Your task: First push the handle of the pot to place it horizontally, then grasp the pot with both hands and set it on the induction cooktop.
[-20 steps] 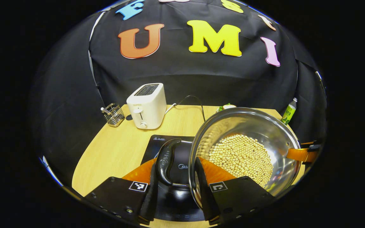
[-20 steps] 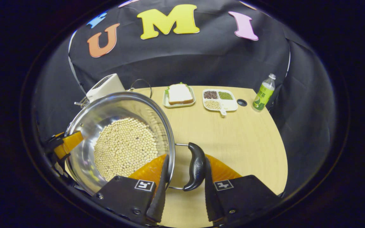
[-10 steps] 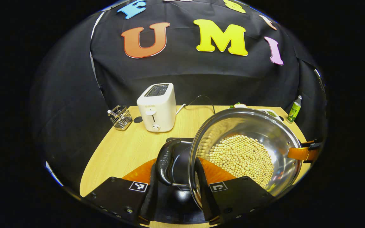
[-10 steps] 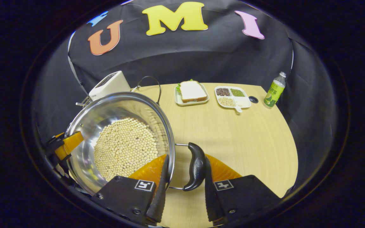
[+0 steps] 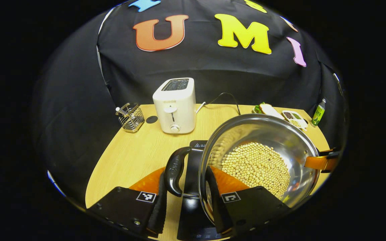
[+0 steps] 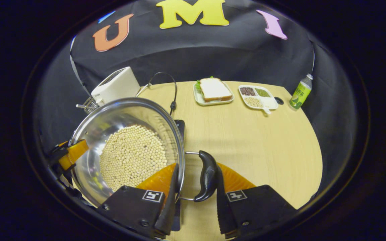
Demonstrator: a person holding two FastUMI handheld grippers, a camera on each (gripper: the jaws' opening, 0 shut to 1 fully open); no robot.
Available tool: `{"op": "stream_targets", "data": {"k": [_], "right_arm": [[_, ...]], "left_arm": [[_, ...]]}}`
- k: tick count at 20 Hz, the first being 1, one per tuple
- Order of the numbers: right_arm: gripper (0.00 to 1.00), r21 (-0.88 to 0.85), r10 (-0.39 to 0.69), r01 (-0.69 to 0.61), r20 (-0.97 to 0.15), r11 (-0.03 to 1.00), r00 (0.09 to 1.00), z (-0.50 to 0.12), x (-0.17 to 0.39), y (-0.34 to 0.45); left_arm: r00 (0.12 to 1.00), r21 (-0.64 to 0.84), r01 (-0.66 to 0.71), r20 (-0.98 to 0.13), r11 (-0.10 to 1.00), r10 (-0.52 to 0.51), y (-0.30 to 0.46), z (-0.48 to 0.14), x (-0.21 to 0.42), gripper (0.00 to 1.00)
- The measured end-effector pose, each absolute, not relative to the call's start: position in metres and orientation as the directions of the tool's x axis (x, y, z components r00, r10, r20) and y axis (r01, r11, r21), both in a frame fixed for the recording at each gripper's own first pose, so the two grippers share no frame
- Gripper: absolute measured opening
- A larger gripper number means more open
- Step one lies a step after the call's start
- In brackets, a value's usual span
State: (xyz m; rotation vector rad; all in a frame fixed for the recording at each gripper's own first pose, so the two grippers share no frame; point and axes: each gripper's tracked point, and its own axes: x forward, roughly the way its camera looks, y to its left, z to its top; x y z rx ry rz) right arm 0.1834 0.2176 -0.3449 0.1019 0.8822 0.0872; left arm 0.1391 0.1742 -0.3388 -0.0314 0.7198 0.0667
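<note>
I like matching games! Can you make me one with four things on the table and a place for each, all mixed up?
Things:
1. toaster
2. soybeans
3. sandwich
4. bottle

Places:
A. inside the steel pot
B. on a pale plate at the back of the table
C. at the table's far right edge
D. beside the wire basket

Right pairs: 1-D, 2-A, 3-B, 4-C
</note>
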Motion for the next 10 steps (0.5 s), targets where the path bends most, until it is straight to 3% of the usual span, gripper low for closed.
{"op": "stream_targets", "data": {"k": [7, 8, 9, 10], "right_arm": [[0.52, 0.086, 0.080, -0.022, -0.769, 0.996, 0.635, -0.353, 0.187, 0.226], [0.52, 0.085, 0.077, -0.018, -0.769, 0.996, 0.635, -0.353, 0.186, 0.227], [0.52, 0.086, 0.072, -0.009, -0.765, 0.996, 0.640, -0.352, 0.186, 0.227], [0.53, 0.084, 0.066, -0.003, -0.765, 0.996, 0.641, -0.351, 0.186, 0.227]], "left_arm": [[0.733, -0.024, -0.060, -0.679, 0.998, 0.027, 0.181, -0.358, 0.142, 0.55], [0.730, -0.028, -0.056, -0.683, 0.998, 0.022, 0.182, -0.362, 0.142, 0.65], [0.726, -0.041, -0.056, -0.687, 0.998, 0.012, 0.182, -0.364, 0.141, 0.65], [0.724, -0.057, -0.053, -0.690, 0.997, -0.001, 0.181, -0.368, 0.141, 0.55]]}}
